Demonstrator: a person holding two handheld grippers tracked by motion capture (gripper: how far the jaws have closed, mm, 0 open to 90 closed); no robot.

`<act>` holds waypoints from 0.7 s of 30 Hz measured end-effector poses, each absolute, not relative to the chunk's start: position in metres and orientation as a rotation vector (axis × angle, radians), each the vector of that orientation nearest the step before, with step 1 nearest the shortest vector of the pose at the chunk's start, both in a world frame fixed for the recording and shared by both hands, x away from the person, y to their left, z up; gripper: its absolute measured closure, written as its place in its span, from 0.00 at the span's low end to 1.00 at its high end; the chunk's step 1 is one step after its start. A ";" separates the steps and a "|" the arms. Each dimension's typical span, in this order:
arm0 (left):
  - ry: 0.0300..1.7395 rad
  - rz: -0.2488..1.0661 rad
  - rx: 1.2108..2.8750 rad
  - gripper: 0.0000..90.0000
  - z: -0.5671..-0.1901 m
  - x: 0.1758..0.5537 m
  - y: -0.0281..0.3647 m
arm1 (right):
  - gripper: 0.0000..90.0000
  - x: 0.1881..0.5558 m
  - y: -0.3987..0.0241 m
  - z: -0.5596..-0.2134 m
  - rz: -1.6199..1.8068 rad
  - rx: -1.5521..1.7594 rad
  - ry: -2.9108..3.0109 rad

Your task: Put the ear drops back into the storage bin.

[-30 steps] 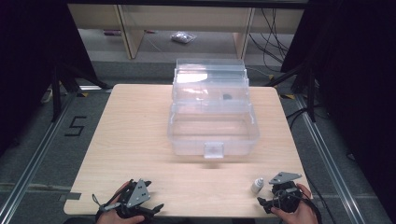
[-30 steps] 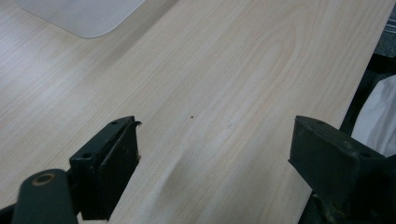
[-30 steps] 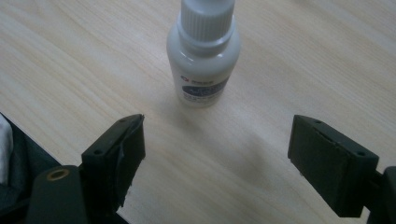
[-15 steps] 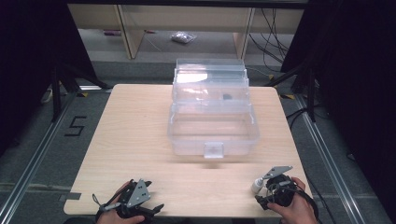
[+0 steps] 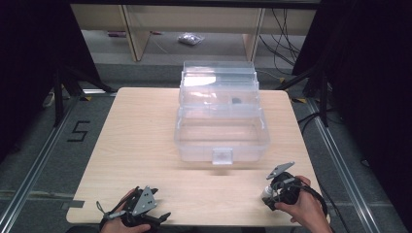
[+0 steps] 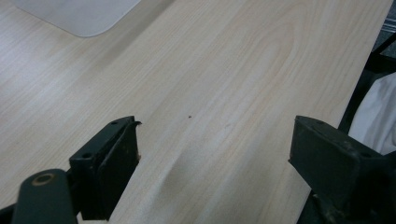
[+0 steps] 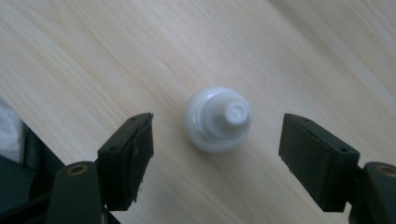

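White cap (image 7: 217, 119) between right gripper (image 7: 215, 154) jaws

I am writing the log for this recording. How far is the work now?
Done: the clear box stands open on the table. In hand: the right gripper is open, its jaws either side of a small white bottle standing upright, not yet gripped. The left gripper is open over bare wood. Left: probably gripping the bottle and boxing it.

Small white cap (image 7: 217, 119) upright on table, near edge.
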State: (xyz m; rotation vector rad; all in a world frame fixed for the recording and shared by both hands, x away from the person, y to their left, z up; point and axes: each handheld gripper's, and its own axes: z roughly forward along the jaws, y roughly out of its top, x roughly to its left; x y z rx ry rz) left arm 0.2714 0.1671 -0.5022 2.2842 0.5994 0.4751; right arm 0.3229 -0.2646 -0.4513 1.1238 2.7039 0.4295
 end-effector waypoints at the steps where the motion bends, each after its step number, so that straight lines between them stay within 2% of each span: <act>1: 0.599 0.475 2.284 0.17 -0.502 0.271 0.167 | 0.31 0.323 -0.265 -0.451 0.429 1.124 2.704; 2: 0.615 0.454 2.258 0.17 -0.503 0.270 0.166 | 0.36 0.326 -0.263 -0.451 0.412 1.103 2.726; 21: 0.604 0.466 2.271 0.17 -0.503 0.271 0.167 | 0.61 0.342 -0.249 -0.454 0.277 0.992 2.837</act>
